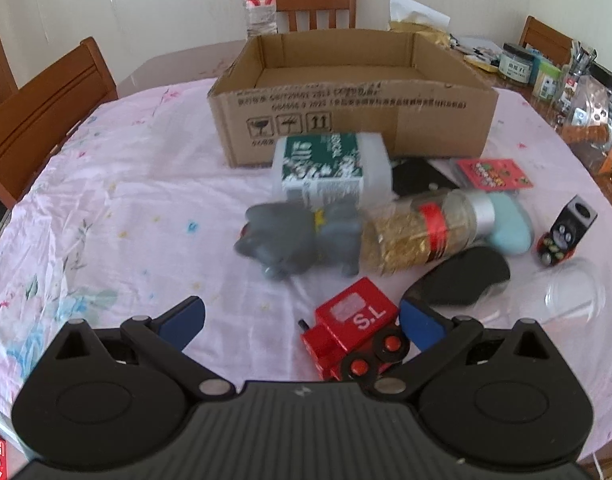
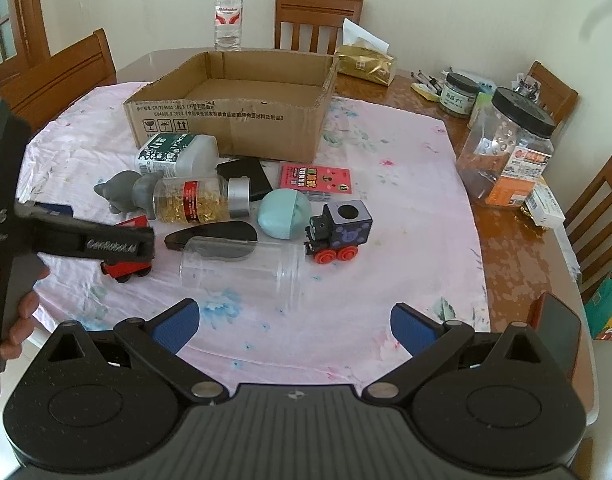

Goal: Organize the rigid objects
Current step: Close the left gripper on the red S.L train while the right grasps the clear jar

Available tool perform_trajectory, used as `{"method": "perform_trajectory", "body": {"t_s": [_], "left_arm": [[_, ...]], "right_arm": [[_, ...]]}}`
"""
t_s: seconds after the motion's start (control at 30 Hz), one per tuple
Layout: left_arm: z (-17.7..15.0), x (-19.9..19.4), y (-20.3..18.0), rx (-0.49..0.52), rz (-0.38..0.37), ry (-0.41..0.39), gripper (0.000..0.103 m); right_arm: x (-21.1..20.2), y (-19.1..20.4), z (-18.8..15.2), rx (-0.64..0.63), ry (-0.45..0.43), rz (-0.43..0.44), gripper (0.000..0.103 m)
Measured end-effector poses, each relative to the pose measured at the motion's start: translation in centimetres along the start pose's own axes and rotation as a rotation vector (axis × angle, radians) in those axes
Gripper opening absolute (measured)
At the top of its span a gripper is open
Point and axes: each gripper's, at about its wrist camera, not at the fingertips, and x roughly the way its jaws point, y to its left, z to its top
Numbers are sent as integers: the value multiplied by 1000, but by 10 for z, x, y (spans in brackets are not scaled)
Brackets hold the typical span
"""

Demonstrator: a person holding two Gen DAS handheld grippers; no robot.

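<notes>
An open cardboard box (image 1: 345,120) (image 2: 234,120) stands at the back of the pink cloth. In front of it lie a white and green bottle (image 1: 329,168), a grey elephant toy (image 1: 298,236), a jar of gold capsules (image 1: 421,228), a teal egg (image 2: 284,214), a black mouse (image 2: 212,236), a clear cup (image 2: 242,270) on its side and a dark toy train (image 2: 339,228). My left gripper (image 1: 302,322) is open, low over the cloth, with a red toy train (image 1: 355,336) against its right finger. My right gripper (image 2: 294,326) is open and empty, nearer the table's front.
A water bottle (image 2: 228,14), a gold tissue pack (image 2: 365,64), jars (image 2: 509,148) and small clutter stand on the bare wood at the back and right. Wooden chairs (image 2: 54,76) ring the table. A red card pack (image 2: 315,178) and a black wallet (image 2: 246,174) lie by the box.
</notes>
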Motion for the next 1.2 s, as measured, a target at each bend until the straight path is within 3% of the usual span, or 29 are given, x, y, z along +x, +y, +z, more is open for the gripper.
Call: {"method": "perform_trajectory", "body": {"t_s": [0.37, 0.57, 0.93, 1.2], "left_arm": [[-14, -11, 42, -24, 30, 28, 103], [-20, -15, 57, -69, 1, 75, 103], [-34, -3, 56, -68, -4, 155, 103], [-38, -7, 78, -34, 15, 139, 103]], "right_arm": [[21, 7, 6, 4, 40, 78, 103], [44, 5, 12, 76, 75, 131, 103], [71, 26, 28, 52, 83, 37, 103], [76, 16, 15, 26, 123, 16, 103]]}}
